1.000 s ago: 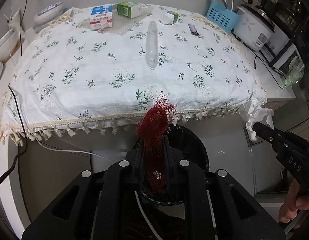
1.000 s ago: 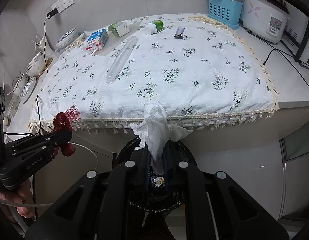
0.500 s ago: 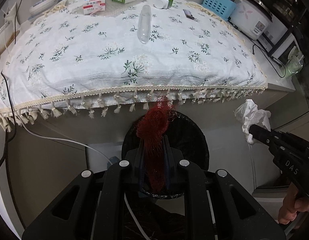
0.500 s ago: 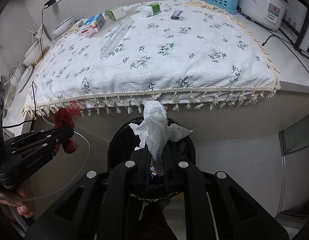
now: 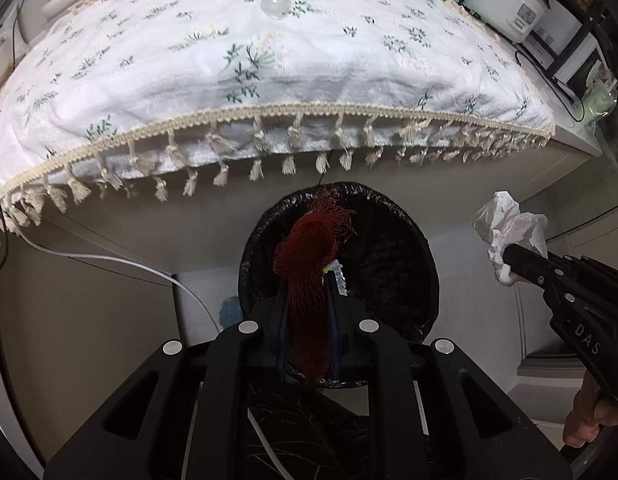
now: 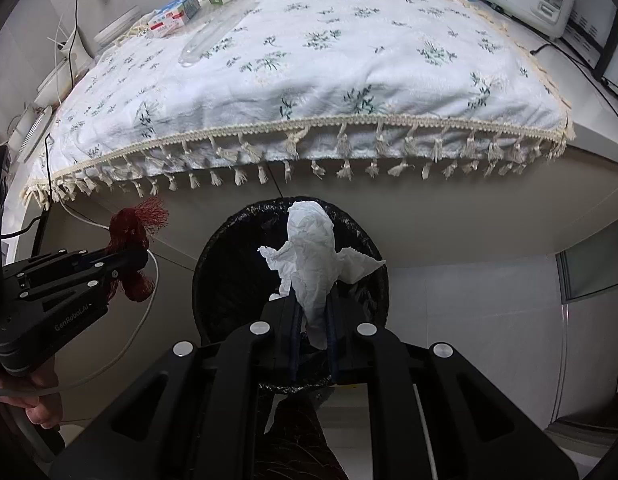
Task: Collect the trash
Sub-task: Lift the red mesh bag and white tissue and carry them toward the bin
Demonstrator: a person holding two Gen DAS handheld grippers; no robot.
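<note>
- The left gripper is clamping a red mesh net between its jaws, over the black-lined trash bin; its side is reading "GenRobot.AI".
- The right gripper is pinching a crumpled white tissue, also above the bin; "DAS" is showing on its body.
- Carton labels on the floral tablecloth are too small to read.

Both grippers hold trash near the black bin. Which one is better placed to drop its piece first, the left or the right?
Probably either; slightly the left. In its own view the left gripper, shut on the red net, looks lined up over the bin opening. The right gripper with the crumpled tissue looks similarly lined up in its own view.
</note>
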